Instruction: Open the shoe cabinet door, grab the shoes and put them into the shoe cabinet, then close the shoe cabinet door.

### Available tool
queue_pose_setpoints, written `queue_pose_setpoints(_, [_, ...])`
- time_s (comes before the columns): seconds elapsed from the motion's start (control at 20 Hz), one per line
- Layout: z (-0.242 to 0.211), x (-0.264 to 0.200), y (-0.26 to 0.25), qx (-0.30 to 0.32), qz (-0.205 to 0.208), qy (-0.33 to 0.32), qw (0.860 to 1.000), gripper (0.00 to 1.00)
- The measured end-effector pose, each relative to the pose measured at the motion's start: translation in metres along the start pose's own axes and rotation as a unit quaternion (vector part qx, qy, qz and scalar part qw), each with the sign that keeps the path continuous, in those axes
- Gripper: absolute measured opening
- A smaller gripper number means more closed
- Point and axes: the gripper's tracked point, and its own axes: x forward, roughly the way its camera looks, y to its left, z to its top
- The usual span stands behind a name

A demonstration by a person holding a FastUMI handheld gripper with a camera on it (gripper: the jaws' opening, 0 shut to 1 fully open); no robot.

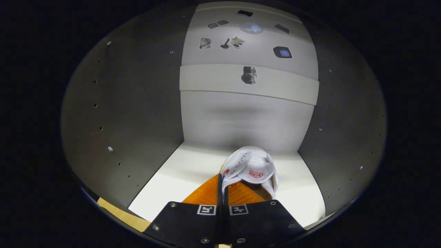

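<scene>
A white shoe [253, 168] with a red mark on its tongue and a row of metal eyelets sits inside the shoe cabinet [131, 113], toe pointing toward the back wall. Its collar edge is pinched between the closed fingers of the gripper [222, 193]. The shoe lies over the cabinet's white floor, roughly midway between the two grey side walls. The cabinet stands open, its door out of sight.
</scene>
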Motion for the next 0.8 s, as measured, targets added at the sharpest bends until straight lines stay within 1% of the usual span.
queue_pose_setpoints(0.1, [-0.003, 0.002, -0.009, 0.019, 0.004, 0.006, 1.000, 0.00])
queue_pose_setpoints(0.15, [-0.003, 0.004, -0.012, 0.017, 0.000, 0.005, 1.000, 0.02])
queue_pose_setpoints(0.2, [-0.003, 0.004, -0.011, 0.012, -0.002, 0.001, 1.000, 0.07])
queue_pose_setpoints(0.25, [-0.001, 0.001, -0.009, 0.006, -0.003, -0.003, 1.000, 0.11])
queue_pose_setpoints(0.3, [0.000, -0.002, -0.004, 0.002, -0.004, -0.006, 1.000, 0.25])
queue_pose_setpoints(0.4, [0.003, -0.011, -0.004, 0.000, -0.011, -0.013, 1.000, 0.42])
queue_pose_setpoints(0.5, [0.004, -0.023, -0.002, 0.009, -0.012, -0.021, 1.000, 0.52])
queue_pose_setpoints(0.55, [0.008, -0.030, -0.004, 0.008, -0.019, -0.031, 0.999, 0.54])
queue_pose_setpoints(0.6, [0.014, -0.038, -0.006, 0.008, -0.026, -0.044, 0.999, 0.59])
queue_pose_setpoints(0.7, [0.026, -0.059, 0.002, 0.021, -0.016, -0.067, 0.997, 0.61])
queue_pose_setpoints(0.8, [0.039, -0.089, 0.003, 0.018, -0.020, -0.093, 0.995, 0.63])
